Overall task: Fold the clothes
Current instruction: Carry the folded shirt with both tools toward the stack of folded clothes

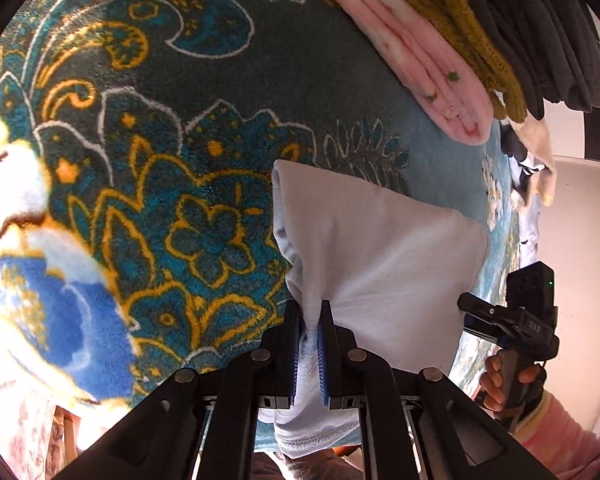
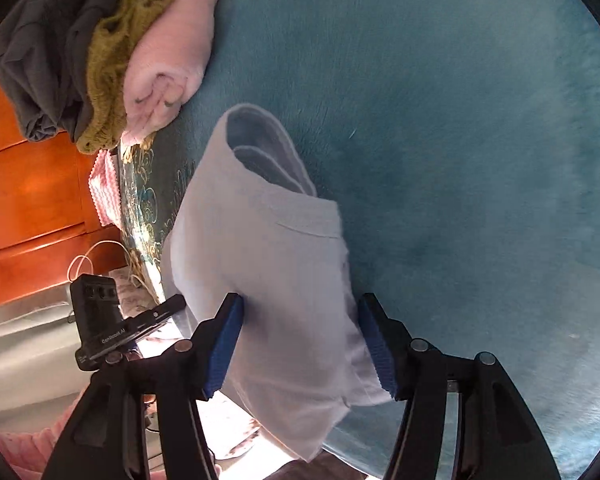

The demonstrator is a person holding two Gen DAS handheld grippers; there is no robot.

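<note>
A pale blue-white folded garment is lifted off the teal patterned blanket. My left gripper is shut on its near edge, the cloth bunched between the blue pads. In the right wrist view the same garment hangs between the wide-apart fingers of my right gripper, which is open; the blue pads sit at the cloth's two side edges without squeezing it. The far end of the garment curls into a rolled fold.
A stack of folded clothes lies at the blanket's far edge: pink, olive knit, dark grey. A hand holds the other tool's handle. Orange wooden furniture and a white cable are to the left.
</note>
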